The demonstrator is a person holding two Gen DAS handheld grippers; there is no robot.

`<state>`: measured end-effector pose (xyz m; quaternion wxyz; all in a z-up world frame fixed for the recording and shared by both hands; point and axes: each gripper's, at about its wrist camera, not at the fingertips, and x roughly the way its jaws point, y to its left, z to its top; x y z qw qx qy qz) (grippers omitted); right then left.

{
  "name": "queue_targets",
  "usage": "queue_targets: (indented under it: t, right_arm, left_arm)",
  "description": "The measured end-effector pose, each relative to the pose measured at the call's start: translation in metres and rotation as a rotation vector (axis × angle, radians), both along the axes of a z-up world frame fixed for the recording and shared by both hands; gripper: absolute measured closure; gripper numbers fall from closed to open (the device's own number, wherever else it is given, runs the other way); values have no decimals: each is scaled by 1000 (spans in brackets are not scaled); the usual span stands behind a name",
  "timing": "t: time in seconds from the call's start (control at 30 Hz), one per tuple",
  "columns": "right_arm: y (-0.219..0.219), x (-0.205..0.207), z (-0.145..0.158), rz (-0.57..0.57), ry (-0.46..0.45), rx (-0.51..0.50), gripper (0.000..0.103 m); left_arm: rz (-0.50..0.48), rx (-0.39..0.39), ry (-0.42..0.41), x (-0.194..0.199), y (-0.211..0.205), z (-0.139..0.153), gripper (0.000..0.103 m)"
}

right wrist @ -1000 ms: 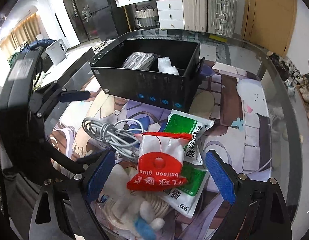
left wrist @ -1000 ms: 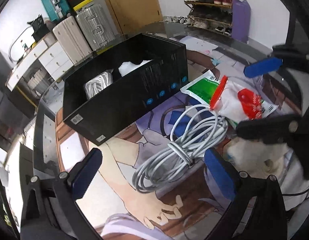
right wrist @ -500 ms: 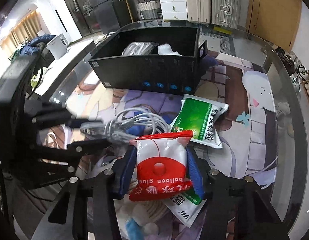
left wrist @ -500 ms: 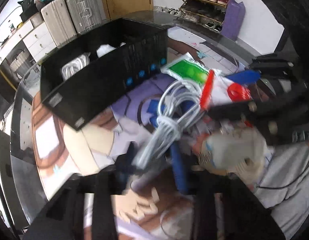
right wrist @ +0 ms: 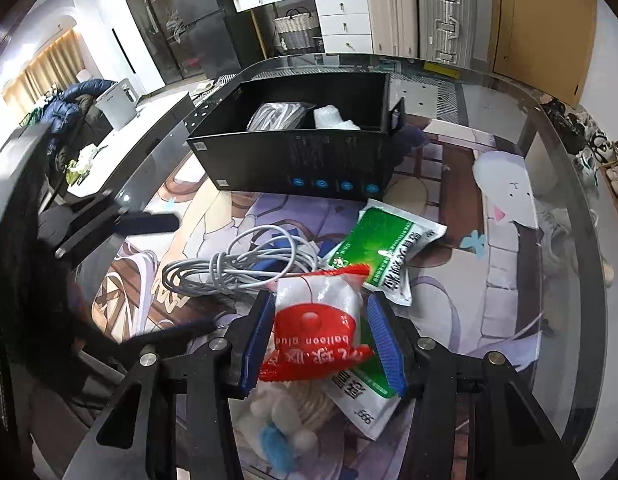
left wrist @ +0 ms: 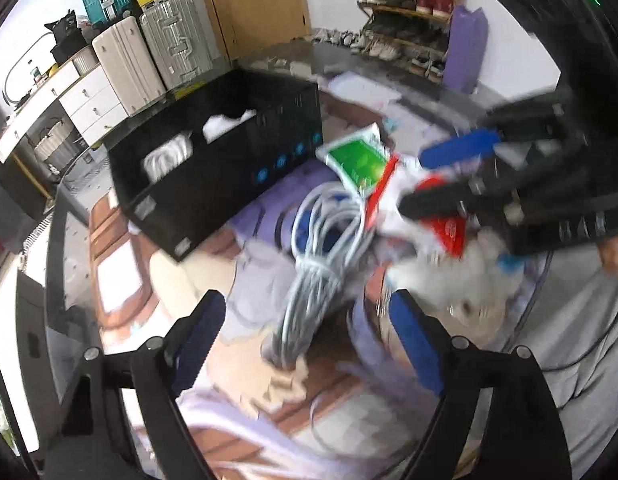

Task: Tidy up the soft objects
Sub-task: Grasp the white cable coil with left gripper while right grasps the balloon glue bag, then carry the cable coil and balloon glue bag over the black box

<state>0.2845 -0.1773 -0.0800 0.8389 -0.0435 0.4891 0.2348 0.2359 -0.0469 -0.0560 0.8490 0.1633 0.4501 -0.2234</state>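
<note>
Right gripper clamps the glue packet; left gripper opens over the cable.
Right gripper point(right wrist: 321, 340) pinches the balloon glue packet point(right wrist: 317, 320) near the surface's point(right wrist: 509, 280) front edge. Left gripper's point(left wrist: 305, 344) jaws are widening, cable bundle point(left wrist: 317, 264) between them, unpressed. Black box point(right wrist: 293, 160) stands behind; bare room rightward.

On the red-and-white packet point(right wrist: 318, 332), upside down in the right wrist view, the words "balloon glue" read clearly, with a row of Chinese characters under them that I can't make out. The white-and-green pouch point(right wrist: 359, 402) beneath it shows "999" at its lower corner. The green pouch point(right wrist: 385, 250) carries large Chinese characters, not legible. The black box's point(right wrist: 293, 160) print is too small.
</note>
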Motion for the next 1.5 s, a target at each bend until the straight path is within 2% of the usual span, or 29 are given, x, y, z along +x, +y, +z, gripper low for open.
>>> queue_targets:
  t: [0.17, 0.23, 0.27, 0.3, 0.4, 0.5, 0.63, 0.73, 1.0, 1.03, 1.17, 1.23, 1.5]
  right_arm:
    - [-4, 1, -2, -6, 8, 14, 51]
    - [-3, 1, -2, -5, -1, 7, 45]
    - [-2, 1, -2, -2, -2, -2, 42]
    - [-1, 2, -3, -3, -4, -8, 40]
    - [4, 0, -5, 9, -7, -16, 39]
    - [10, 0, -6, 18, -21, -36, 38]
    - [22, 5, -6, 37, -49, -54, 25]
    - [30, 10, -11, 44, -38, -90, 25]
    - [37, 3, -12, 123, 96, 126, 25]
    - [36, 2, -11, 112, 88, 120, 25]
    - [45, 5, -8, 105, -6, -13, 25]
    - [51, 10, -15, 112, -5, -52, 25]
    - [66, 23, -30, 153, 41, -56, 27]
  left_arm:
    - [26, 57, -4, 28, -10, -17, 21]
    - [-13, 10, 65, 31, -12, -21, 45]
    - [-32, 1, 94, 33, -14, -24, 69]
    - [-28, 17, 92, 32, -16, -24, 73]
    - [31, 56, 62, 25, -12, -23, 74]
    - [57, 10, 78, 16, 3, -18, 74]
    - [97, -14, 78, 6, 20, -10, 74]
    - [121, -15, 75, 4, 27, -8, 74]
    - [168, 35, 54, 7, 38, -10, 74]
    - [169, 32, 54, 7, 38, -10, 74]
    - [172, 8, 48, 9, 39, -6, 74]
    - [176, -1, 47, 10, 39, -5, 74]
    - [220, -15, 26, 12, 46, 1, 74]
